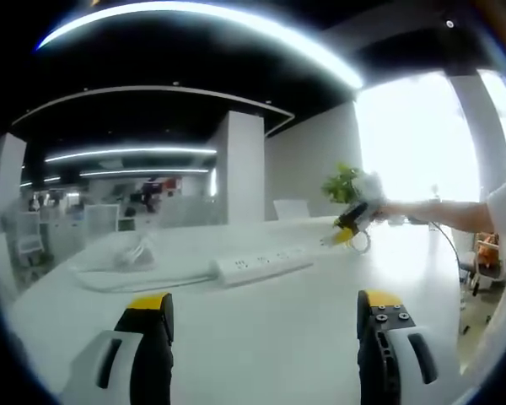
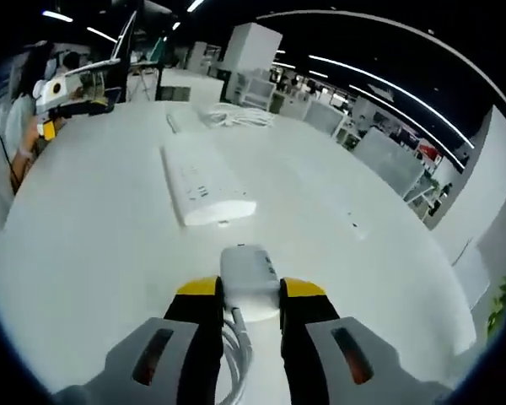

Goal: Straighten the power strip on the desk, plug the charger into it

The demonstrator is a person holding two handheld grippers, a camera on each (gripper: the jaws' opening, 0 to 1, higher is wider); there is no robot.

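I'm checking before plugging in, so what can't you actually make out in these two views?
- Charger prongs: right gripper view, hidden under its white body, clamped in the right hand-held gripper.
- Power strip sockets: left gripper view, too small.
- Power strip cable end: right gripper view, too small and far off.

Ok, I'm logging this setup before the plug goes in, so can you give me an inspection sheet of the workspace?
Surface: white desk, mostly bare.
Job's things: white power strip lying flat; white charger short of its near end.
Clutter: nothing seen.
Grippers: right gripper shut on the charger; left gripper open, holding nothing, hanging over the desk.
Cables: charger's white cable trailing back between the jaws; a coiled white cord beyond the strip.
Surroundings: open office with desks, ceiling light strips, bright window, plant.
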